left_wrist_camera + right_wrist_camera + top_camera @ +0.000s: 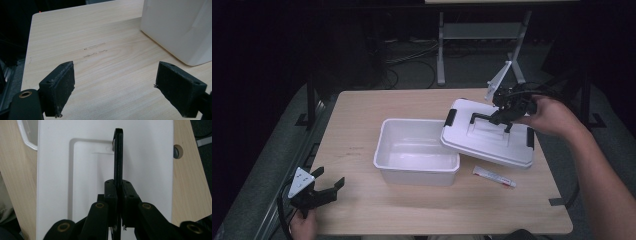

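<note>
Right claw clamped on the black handle of a white plastic lid, lid tilted on the open white plastic bin, left claw wide apart and empty over the pale wooden counter

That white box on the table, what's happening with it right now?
A person's right gripper is shut on the black handle of the white lid, which sits tilted against the right rim of the open white box. The left gripper hangs open near the table's front left corner. A small tube lies by the lid.
</note>
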The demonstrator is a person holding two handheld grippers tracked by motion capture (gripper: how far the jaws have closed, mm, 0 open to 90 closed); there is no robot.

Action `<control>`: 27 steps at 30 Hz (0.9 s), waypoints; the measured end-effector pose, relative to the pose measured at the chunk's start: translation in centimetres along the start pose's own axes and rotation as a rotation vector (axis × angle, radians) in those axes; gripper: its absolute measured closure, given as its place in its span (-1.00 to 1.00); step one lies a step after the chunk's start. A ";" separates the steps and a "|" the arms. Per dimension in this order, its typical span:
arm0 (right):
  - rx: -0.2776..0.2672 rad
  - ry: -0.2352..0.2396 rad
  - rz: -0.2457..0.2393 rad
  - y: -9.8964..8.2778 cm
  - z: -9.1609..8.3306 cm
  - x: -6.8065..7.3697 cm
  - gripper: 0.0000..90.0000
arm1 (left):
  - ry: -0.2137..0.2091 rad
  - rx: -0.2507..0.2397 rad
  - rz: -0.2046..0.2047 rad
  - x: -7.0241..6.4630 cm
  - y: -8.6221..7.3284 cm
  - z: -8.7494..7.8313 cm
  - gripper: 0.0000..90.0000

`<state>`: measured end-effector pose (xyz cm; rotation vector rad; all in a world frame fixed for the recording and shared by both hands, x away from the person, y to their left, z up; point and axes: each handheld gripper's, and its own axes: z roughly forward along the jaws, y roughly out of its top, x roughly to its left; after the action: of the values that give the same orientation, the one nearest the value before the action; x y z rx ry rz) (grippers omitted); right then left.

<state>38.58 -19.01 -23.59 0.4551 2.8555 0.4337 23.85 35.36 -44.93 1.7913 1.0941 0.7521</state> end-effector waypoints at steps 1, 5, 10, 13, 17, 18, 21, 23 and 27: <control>0.001 -0.003 0.002 -0.2 0.0 -0.1 0.87 | -0.001 0.000 0.000 0.0 0.0 0.0 -0.66; -0.003 0.003 0.024 -1.0 0.2 -0.6 0.87 | 0.002 0.003 0.000 0.0 0.0 0.1 -0.67; -0.003 0.008 0.039 -1.9 0.5 -1.0 0.87 | 0.001 0.006 0.002 -0.1 0.0 0.1 -0.67; -0.006 0.011 0.048 -2.4 0.8 -1.3 0.87 | 0.002 0.007 0.003 -0.1 0.0 0.1 -0.67; 0.000 0.013 0.059 -2.9 1.1 -1.5 0.87 | 0.003 0.007 0.000 -0.1 0.0 0.1 -0.67; 0.002 0.011 0.058 -3.0 1.1 -1.5 0.87 | 0.003 0.008 0.000 -0.1 0.0 0.1 -0.67; 0.007 0.010 0.067 -3.4 1.2 -1.7 0.87 | 0.004 0.007 0.002 -0.1 0.0 0.0 -0.67; 0.011 0.009 0.073 -3.6 1.1 -1.8 0.87 | 0.004 0.007 0.002 -0.1 0.0 0.0 -0.67; 0.017 0.006 0.084 -4.2 1.1 -2.1 0.87 | 0.005 0.006 0.002 -0.1 0.0 0.0 -0.67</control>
<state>39.70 -23.21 -25.61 0.5801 2.8555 0.4259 23.82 35.29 -44.93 1.7968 1.0995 0.7555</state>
